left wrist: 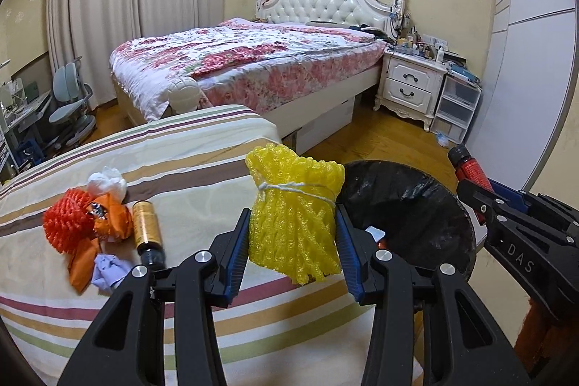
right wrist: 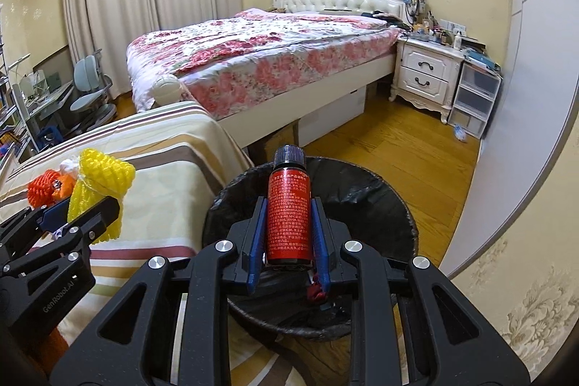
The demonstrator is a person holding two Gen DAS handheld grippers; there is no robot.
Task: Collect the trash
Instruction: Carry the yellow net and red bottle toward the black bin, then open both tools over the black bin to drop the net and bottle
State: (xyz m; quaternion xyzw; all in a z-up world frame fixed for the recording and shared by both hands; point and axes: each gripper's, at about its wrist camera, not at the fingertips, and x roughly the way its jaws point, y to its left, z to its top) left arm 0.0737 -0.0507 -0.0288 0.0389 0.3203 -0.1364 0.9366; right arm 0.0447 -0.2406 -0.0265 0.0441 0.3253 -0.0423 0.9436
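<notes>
Left gripper [left wrist: 293,237]: jaws closed on the yellow foam net bundle [left wrist: 295,212], blue pads pressing both sides. The bundle is tied round its upper part with white string and is held off the surface, over the right edge of the striped cloth [left wrist: 188,147] and just beside the bin rim. From the right wrist view the same bundle [right wrist: 101,187] shows at far left in the left gripper [right wrist: 77,214].

Right gripper [right wrist: 287,234]: jaws closed on the red bottle [right wrist: 288,216], black cap pointing away from the camera, label printed in small text. The bottle is held above the opening of the trash bin [right wrist: 405,216]. In the left wrist view the bottle [left wrist: 468,169] sticks out of the right gripper [left wrist: 481,196] past the bin's far right rim.

Trash bin [left wrist: 459,205]: round, lined with a black bag, standing on the wooden floor [right wrist: 380,147] against the right edge of the striped cloth. Some scraps lie inside; I cannot tell what they are.

Left on the cloth, toward its left edge, all touching in one cluster:
- orange foam net [left wrist: 65,223]
- orange wrapper [left wrist: 112,219]
- white crumpled tissue [left wrist: 106,185]
- gold bottle [left wrist: 146,230] lying on its side, dark cap toward the camera
- pale lilac paper scrap [left wrist: 108,272]

Background: bed with floral cover [left wrist: 246,60], white nightstand [left wrist: 412,85].
</notes>
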